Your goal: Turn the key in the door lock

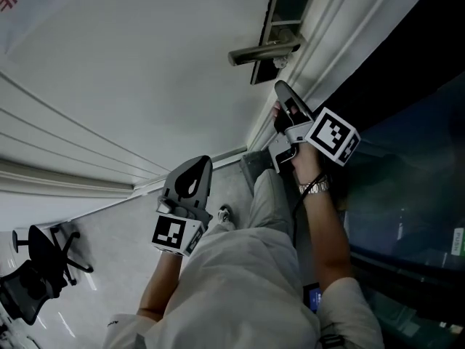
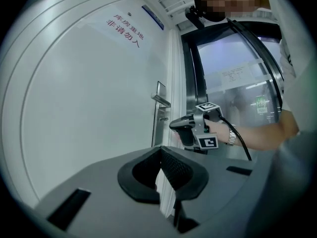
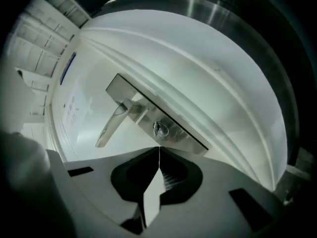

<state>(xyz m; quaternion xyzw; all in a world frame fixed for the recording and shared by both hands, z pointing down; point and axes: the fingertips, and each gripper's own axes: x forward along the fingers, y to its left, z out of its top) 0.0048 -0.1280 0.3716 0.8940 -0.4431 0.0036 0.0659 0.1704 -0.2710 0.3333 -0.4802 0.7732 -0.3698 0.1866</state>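
Nearest, the left hand-held gripper (image 1: 190, 169) hangs with jaws together and empty, well back from the lever handle (image 1: 265, 49). The right hand-held gripper (image 3: 159, 150), jaws likewise closed on nothing, points at the key (image 3: 160, 129), which sits in the lock just below that handle, slightly clear of the tips. Beside the handle's white door (image 1: 145, 64) is dark glass (image 1: 407, 195). An office chair (image 1: 36, 267) stands far from the handle on the pale floor (image 1: 109, 231).

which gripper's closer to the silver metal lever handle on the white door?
Right. The right gripper sits just below the silver metal lever handle, pointing at its lock plate, short of touching. The left gripper hangs well back from the white door.
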